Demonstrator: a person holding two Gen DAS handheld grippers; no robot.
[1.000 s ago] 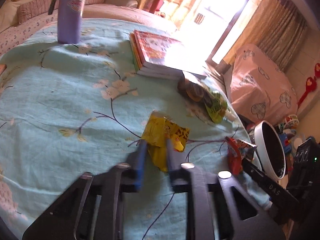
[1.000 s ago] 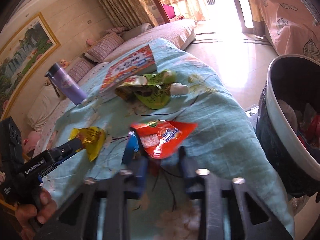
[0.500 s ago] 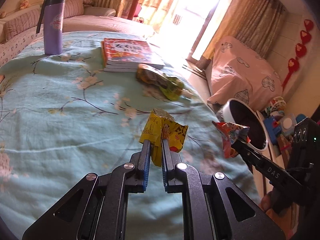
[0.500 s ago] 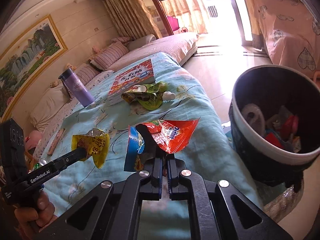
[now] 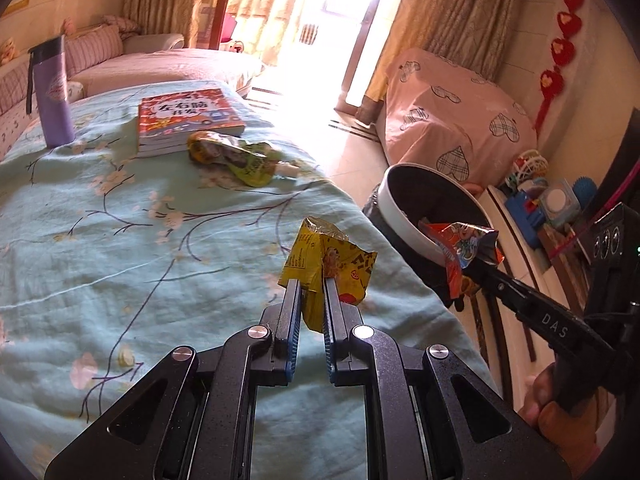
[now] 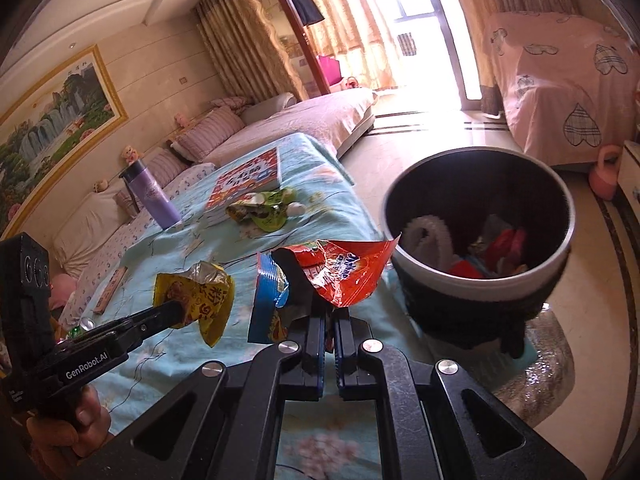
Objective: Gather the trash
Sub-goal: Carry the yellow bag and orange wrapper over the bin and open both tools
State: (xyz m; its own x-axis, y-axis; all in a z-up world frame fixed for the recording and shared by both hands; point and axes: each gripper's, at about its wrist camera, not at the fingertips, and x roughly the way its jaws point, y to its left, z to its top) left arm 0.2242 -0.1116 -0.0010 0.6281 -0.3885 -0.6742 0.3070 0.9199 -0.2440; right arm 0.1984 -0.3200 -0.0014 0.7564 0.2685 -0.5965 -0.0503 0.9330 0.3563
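Here, the left claw (image 5: 312, 284) is clenched on a crumpled yellow wrapper (image 5: 328, 268) held up over the edge of the cloth-covered counter (image 5: 120, 240), while the right claw (image 6: 328, 316) pinches a torn red wrapper (image 6: 340, 270) just short of the rim of the black bin (image 6: 476, 280). Both thin foils are caught only by a lower corner and flop loosely, so a slack grip or an early release could drop them onto the cloth or floor instead of into the bin. A green wrapper (image 5: 240, 158) lies uncollected beside the book (image 5: 186, 116).
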